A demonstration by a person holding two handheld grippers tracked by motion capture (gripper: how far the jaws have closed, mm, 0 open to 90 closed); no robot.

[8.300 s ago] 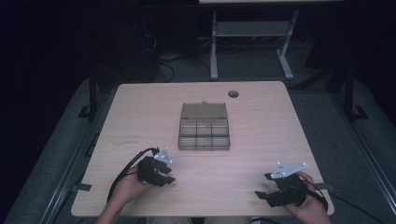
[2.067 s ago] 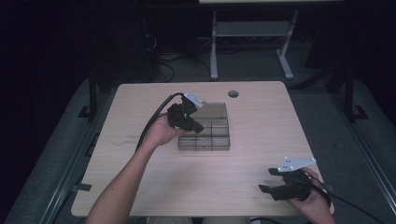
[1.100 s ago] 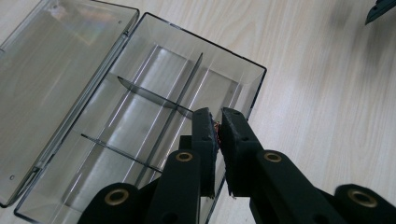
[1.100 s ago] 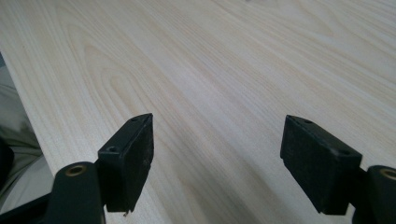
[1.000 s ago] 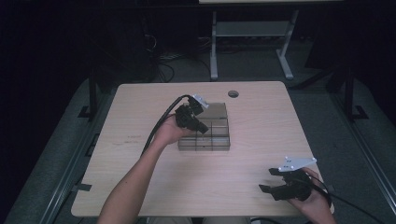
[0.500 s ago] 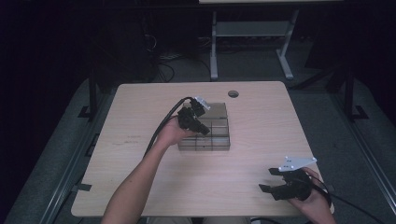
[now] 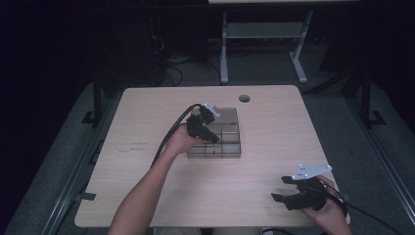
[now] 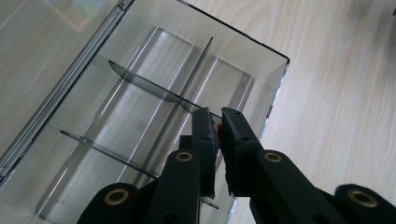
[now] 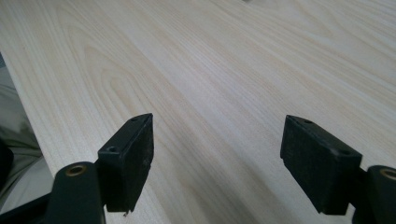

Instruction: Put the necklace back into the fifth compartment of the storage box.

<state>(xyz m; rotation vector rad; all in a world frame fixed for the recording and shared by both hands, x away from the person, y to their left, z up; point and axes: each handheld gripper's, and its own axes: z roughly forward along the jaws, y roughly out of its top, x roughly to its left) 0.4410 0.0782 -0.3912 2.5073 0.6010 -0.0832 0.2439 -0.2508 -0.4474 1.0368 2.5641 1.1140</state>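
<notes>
A light wooden table (image 7: 147,161) seen from above stands in a dark room, with a clear plastic organiser box (image 7: 230,147) just past its centre, toward twelve o'clock. The box is open at the top and split by thin dividers into small compartments. The person's left forearm reaches in from about seven o'clock, and the left gripper (image 7: 210,138) sits over the left part of the box, its jaws pointing down into it, a black cable looping back from it along the arm. In the left gripper view, the left gripper (image 8: 218,128) has its two black jaws pressed nearly together just above a compartment at the corner of the box (image 8: 140,116); a tiny orange-red speck (image 8: 217,125) shows in the slit between the pads, too small to identify. At about four o'clock near the table's front edge, the person's right hand holds the right gripper (image 7: 281,193) low over bare wood, well apart from the box, a grey three-cornered plate on top. In the right gripper view, the right gripper (image 9: 217,140) has its jaws spread wide with nothing but wood grain between them. A small round dark hole (image 7: 244,98) lies near the far edge, at twelve o'clock from the box.
</notes>
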